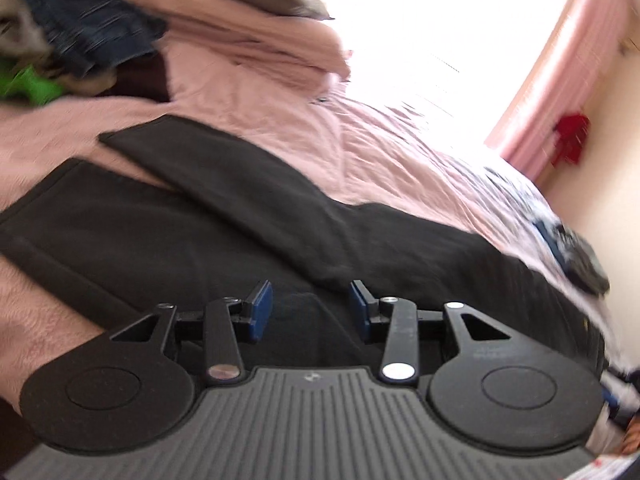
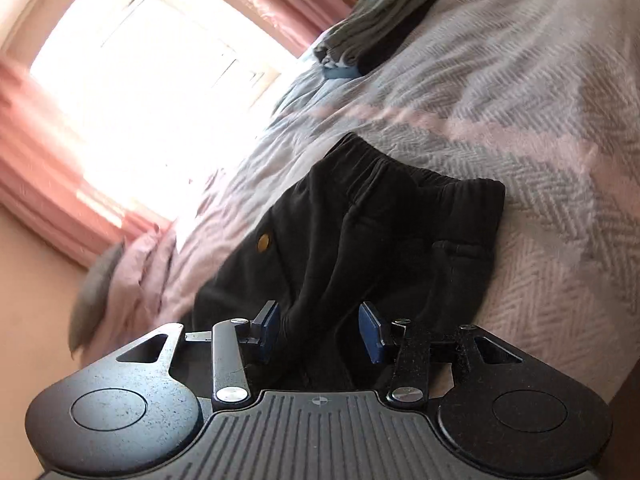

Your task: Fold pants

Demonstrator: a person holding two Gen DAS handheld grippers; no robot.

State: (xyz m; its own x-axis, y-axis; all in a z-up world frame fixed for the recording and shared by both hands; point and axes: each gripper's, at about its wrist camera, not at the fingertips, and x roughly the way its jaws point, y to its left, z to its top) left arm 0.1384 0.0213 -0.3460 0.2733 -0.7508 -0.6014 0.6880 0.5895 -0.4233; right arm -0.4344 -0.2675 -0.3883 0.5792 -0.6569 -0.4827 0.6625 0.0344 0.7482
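Black pants point(image 1: 192, 232) lie spread on a pink bedspread point(image 1: 280, 104), two legs reaching away to the upper left in the left wrist view. My left gripper point(image 1: 311, 307) hovers over the dark cloth near the legs' junction, open, nothing between its blue pads point(image 1: 260, 308). The right wrist view shows the waist end of the pants point(image 2: 384, 216), elastic band at the far edge and a small round gold button on the left side. My right gripper point(image 2: 320, 330) stands open just above this cloth, blue pads point(image 2: 370, 332) apart and holding nothing.
A heap of dark blue and green clothes point(image 1: 80, 36) sits at the far left of the bed. A folded grey stack point(image 2: 376, 24) lies near the window end. Pink curtains point(image 2: 48, 160) and a bright window point(image 2: 152, 92) are behind. The bed's edge point(image 2: 560, 360) runs at right.
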